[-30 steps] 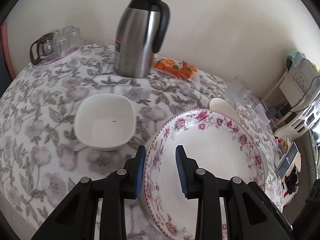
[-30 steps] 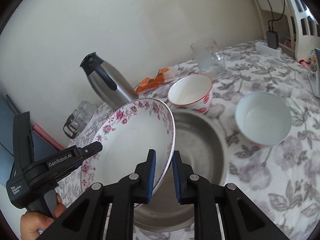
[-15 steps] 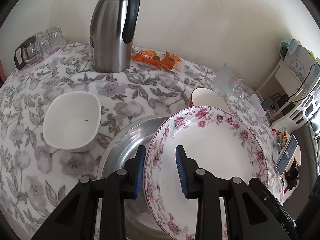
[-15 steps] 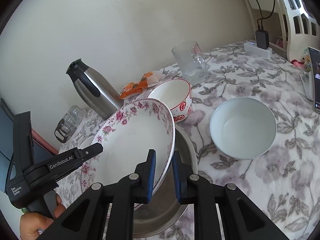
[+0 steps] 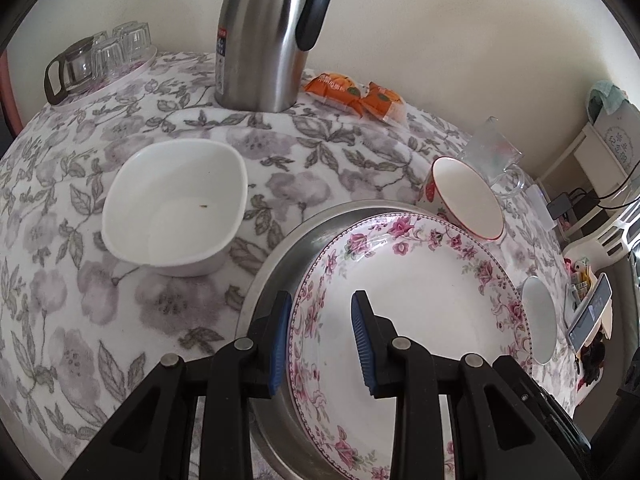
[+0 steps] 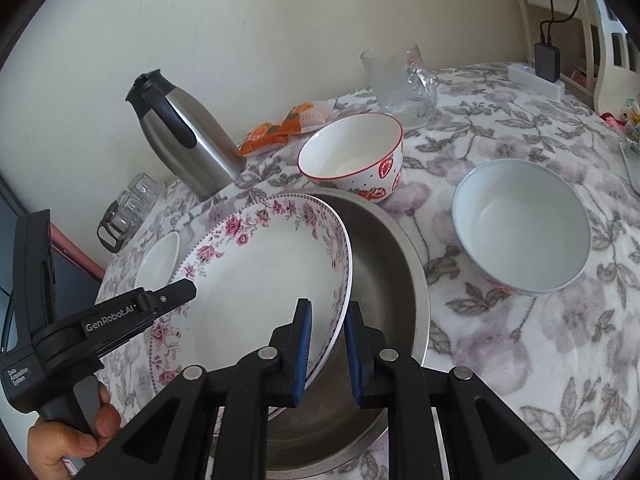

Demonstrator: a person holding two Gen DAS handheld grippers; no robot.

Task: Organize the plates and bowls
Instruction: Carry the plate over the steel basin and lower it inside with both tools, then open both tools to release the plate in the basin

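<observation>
A pink-floral plate (image 5: 412,300) (image 6: 264,276) is held tilted over a steel basin (image 5: 276,264) (image 6: 384,248). My left gripper (image 5: 320,344) straddles the plate's left rim, its jaws apart by more than the rim. It also shows in the right wrist view (image 6: 180,292). My right gripper (image 6: 326,352) is shut on the plate's right rim. A square white bowl (image 5: 172,208) stands left of the basin. A red-rimmed bowl (image 6: 352,156) (image 5: 468,196) stands behind it. A pale round bowl (image 6: 520,224) (image 5: 538,324) stands to the right.
A steel thermos jug (image 5: 272,32) (image 6: 188,136) stands at the back by the wall. Orange snack packets (image 5: 352,96), a glass mug (image 6: 400,84) and a tray of glasses (image 5: 100,60) also line the back. The floral tablecloth (image 5: 60,300) covers the table.
Both grippers have carried the plate over the steel basin and lowered it toward it. The left gripper's jaws stay apart; the right stays closed on the rim.
</observation>
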